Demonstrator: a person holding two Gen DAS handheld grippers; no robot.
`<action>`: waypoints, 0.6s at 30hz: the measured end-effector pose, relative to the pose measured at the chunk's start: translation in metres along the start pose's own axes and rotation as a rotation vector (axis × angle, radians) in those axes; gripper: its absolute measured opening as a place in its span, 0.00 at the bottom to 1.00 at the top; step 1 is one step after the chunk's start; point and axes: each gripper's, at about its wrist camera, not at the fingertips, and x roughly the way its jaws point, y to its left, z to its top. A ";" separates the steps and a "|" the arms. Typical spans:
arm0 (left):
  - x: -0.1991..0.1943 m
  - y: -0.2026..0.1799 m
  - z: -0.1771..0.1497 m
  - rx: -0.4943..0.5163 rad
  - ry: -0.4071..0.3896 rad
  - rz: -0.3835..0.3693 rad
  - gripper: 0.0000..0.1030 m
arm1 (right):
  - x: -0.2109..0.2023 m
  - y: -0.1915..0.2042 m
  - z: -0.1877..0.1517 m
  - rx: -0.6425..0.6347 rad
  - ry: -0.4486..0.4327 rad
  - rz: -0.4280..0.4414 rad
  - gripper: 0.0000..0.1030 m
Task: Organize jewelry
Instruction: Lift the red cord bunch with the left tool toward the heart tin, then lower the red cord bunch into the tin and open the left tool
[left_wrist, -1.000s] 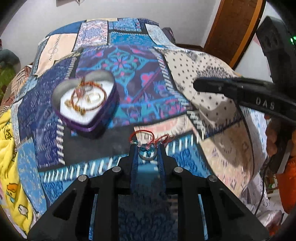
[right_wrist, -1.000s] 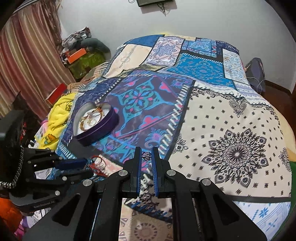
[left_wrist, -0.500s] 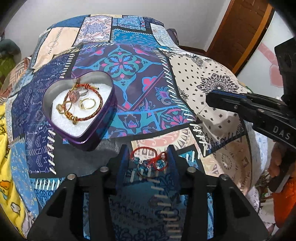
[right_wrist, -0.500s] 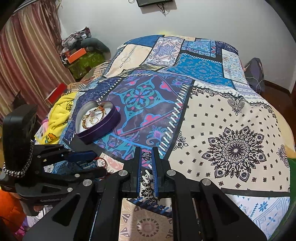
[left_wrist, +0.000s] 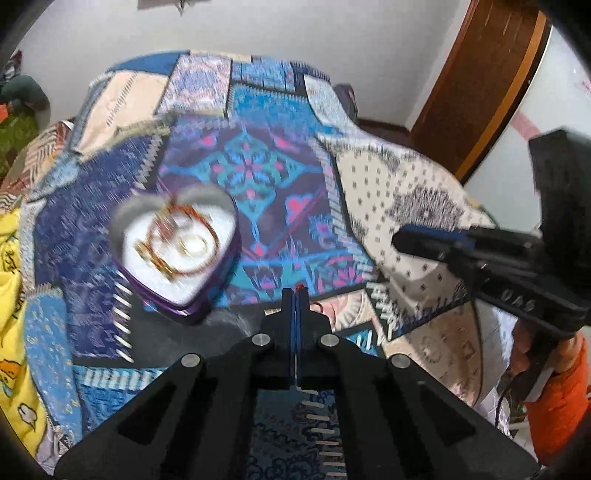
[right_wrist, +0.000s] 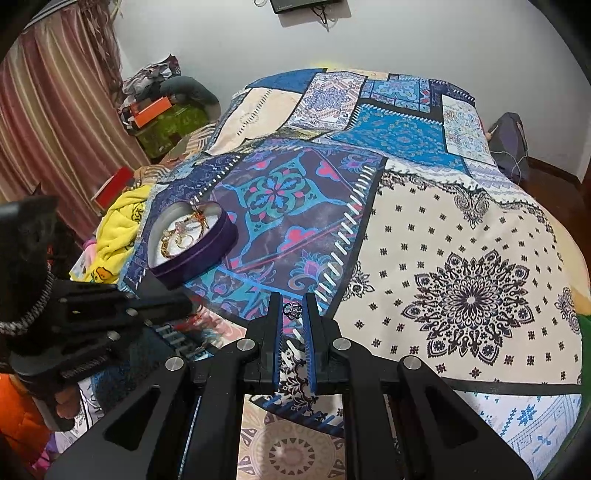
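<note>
A purple heart-shaped box with a white lining holds gold and red bracelets and sits on the patterned bedspread; it also shows in the right wrist view. My left gripper is shut on a red cord bracelet, of which only a bit of cord shows beside the fingers, just right of the box. My right gripper is narrowly apart around a small dark ring between its fingertips, held above the bedspread.
The patchwork bedspread covers the whole bed. A yellow blanket lies at its left edge. Boxes and clutter stand by the curtain. A wooden door is at the right.
My left gripper has closed on the red cord bracelet and lifted it off the bedspread toward the box. My right gripper has held still with the ring.
</note>
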 end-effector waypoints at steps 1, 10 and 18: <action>-0.007 0.002 0.003 -0.002 -0.022 0.006 0.00 | -0.001 0.001 0.002 -0.002 -0.005 0.002 0.09; -0.053 0.018 0.024 -0.027 -0.160 0.041 0.00 | -0.005 0.019 0.021 -0.021 -0.062 0.026 0.09; -0.079 0.038 0.039 -0.032 -0.248 0.082 0.00 | 0.001 0.044 0.040 -0.060 -0.093 0.060 0.09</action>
